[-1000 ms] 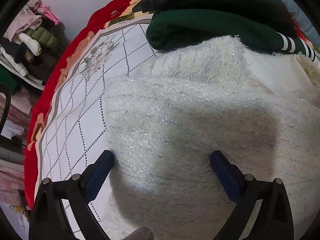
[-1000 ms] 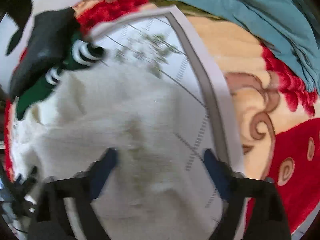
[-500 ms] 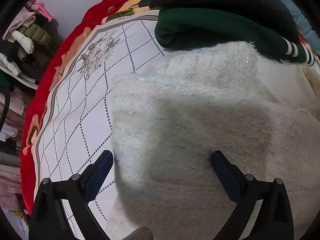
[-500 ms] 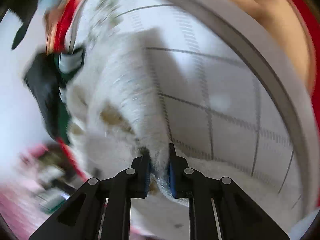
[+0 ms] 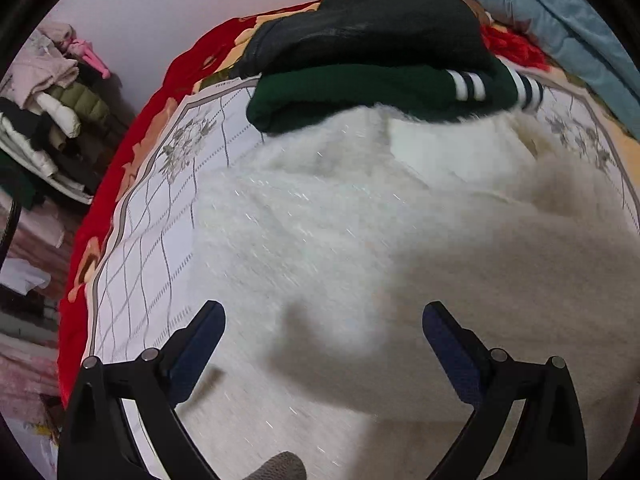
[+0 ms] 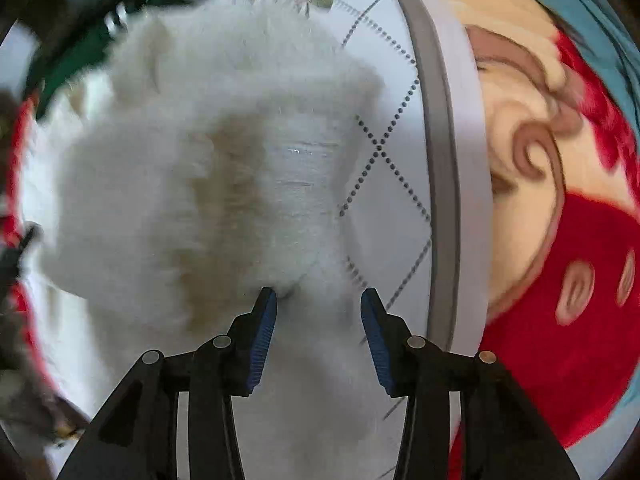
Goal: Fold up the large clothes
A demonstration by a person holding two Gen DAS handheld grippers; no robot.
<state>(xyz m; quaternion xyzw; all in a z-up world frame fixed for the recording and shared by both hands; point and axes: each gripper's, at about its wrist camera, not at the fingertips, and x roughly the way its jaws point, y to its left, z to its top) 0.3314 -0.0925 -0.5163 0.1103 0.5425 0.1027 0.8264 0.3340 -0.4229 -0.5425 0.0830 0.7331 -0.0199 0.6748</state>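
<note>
Left wrist view: white fuzzy sweater [image 5: 340,240] filling centre frame; green garment [image 5: 360,92] and black jacket [image 5: 372,28] sitting at top, clothes pile [image 5: 44,128] upper left. Left gripper [image 5: 322,344] spreading wide over it. Right wrist view: right gripper [image 6: 318,332] gaping partway, sweater fabric lying between the fingers; only here red patterned blanket [image 6: 580,320] filling lower right.

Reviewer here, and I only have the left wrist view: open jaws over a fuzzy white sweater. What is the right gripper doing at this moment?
Observer: The right gripper has its jaws apart, with a narrow strip of the white sweater running between them, not clamped.
Reviewer: What lies to the right of that strip?
Observer: A grey border band runs top to bottom, just past a dotted diamond pattern.
Reviewer: And beyond the band?
Observer: A red patch with small oval swirls, at lower right.
</note>
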